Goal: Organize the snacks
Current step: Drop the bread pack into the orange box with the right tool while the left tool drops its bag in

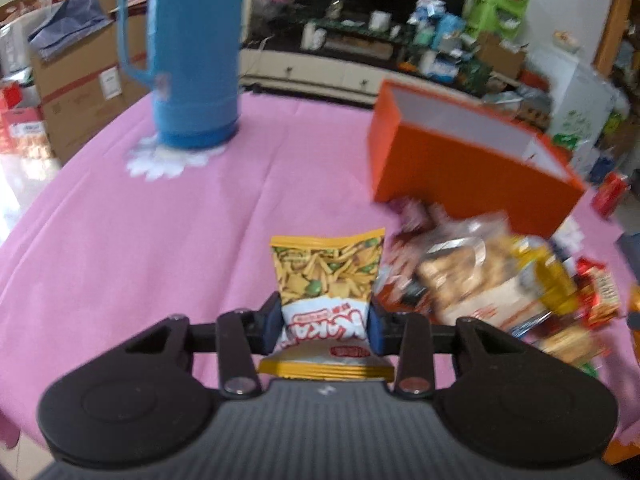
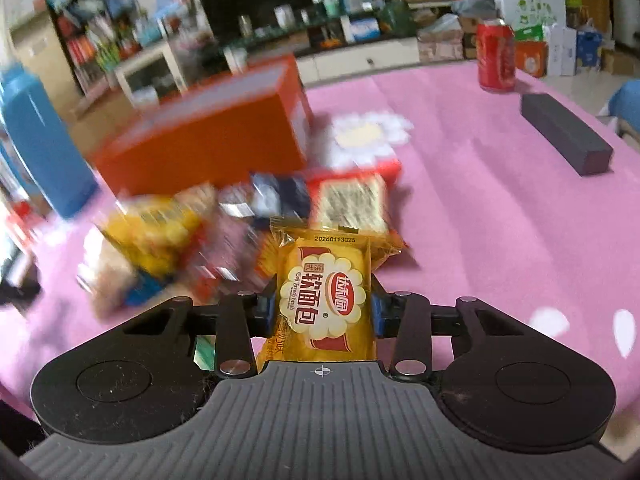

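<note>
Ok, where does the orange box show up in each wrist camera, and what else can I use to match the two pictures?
Left wrist view: the orange box sits right of centre on the pink tablecloth, beyond the blurred snack pile.
Right wrist view: the orange box sits left of centre, behind the snack pile.
Shared landmark: the blue thermos, upper left in the left view, at the left edge in the right view.
</note>
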A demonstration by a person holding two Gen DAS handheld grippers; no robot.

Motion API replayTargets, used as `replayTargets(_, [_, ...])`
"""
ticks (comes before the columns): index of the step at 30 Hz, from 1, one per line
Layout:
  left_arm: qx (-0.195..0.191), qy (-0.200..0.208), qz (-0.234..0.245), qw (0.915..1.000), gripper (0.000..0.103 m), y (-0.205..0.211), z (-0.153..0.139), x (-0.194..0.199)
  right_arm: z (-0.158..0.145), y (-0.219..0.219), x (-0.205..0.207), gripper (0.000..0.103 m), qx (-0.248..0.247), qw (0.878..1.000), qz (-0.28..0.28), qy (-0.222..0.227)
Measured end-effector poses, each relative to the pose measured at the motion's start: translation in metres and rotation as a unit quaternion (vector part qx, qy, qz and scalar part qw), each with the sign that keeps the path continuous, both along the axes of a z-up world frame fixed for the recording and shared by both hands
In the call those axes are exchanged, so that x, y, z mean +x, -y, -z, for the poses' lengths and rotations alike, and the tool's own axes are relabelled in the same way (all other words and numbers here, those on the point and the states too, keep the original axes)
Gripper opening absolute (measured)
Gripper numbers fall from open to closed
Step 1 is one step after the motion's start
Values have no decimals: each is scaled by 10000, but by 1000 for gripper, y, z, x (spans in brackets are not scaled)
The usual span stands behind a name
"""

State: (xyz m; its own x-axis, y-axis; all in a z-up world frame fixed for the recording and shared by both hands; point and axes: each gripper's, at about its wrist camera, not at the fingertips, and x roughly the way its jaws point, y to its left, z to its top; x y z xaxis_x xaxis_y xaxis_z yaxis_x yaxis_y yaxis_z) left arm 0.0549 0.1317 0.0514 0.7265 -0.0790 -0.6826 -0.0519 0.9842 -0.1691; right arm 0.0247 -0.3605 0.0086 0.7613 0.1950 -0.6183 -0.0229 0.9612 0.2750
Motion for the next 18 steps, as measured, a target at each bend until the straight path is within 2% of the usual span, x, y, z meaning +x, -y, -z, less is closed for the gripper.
replayTargets(5, [-173,373,337,9986,40,25,-38,53,-53,-10,42,21,95,9978,-265,598])
replayTargets(10, [-382,698,551,9953,40,65,-61,133,-93,-38,133,21,13,9936,-564,978])
replayTargets(13, [-541,670,641,9942,39,88,-59,181,-93,-61,187,21,29,9930,-686,964])
replayTargets(18, [-639,383,763,9943,39,118,-31,240,-58,-90,255,21,-41,9949,-823,589])
